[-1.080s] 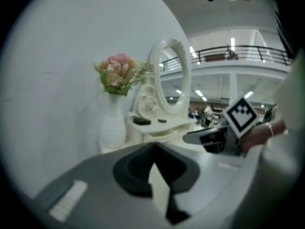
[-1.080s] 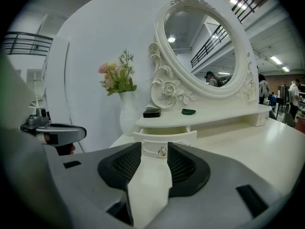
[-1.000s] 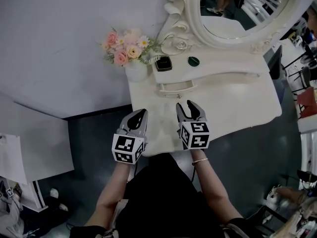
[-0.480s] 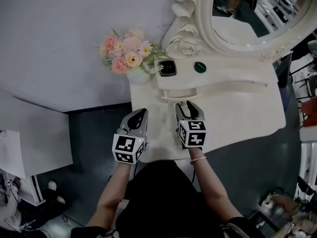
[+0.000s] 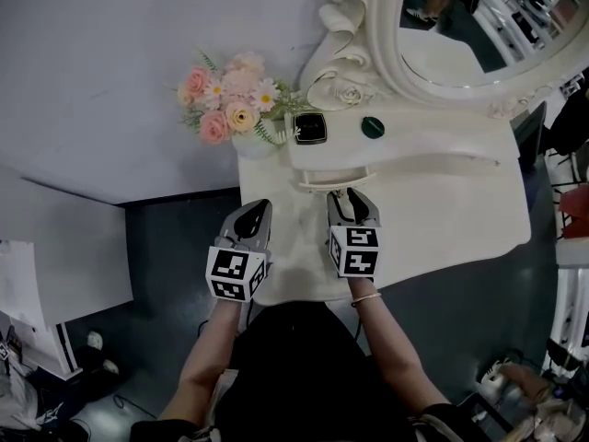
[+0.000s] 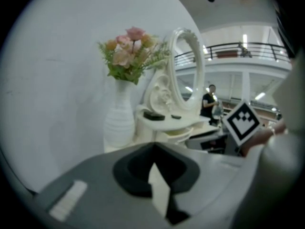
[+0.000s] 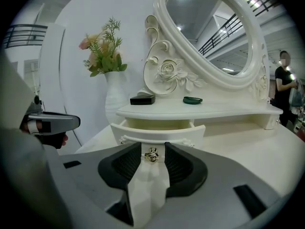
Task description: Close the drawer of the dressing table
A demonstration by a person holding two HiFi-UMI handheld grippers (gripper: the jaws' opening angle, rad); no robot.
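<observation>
The small cream drawer (image 7: 157, 130) with a curved, carved front sits under the raised shelf (image 5: 433, 145) of the white desk (image 5: 442, 210), at the shelf's left end. It is pulled out part of the way, so its pale inside shows above the front panel. In the middle of the front is a small gold knob (image 7: 151, 155).

The right gripper (image 7: 152, 147) is held straight in front of this drawer, low over the desk surface. Its jaws stand apart, and in the right gripper view the knob appears just between the two tips. I cannot tell if the tips touch the front. I think it is lined up this way in order to push the front squarely, so that the drawer slides in without turning.

The left gripper (image 5: 255, 212) hangs at the left edge of the desk, well apart from the drawer, with its jaws together and nothing in them. It seems only to wait, out of the way.

On the shelf lie a black square box (image 5: 310, 127) and a round green dish (image 5: 372, 126). Beside them stands a white ribbed vase (image 6: 119, 118) of pink flowers (image 5: 225, 99), before the oval mirror (image 5: 479, 26).
</observation>
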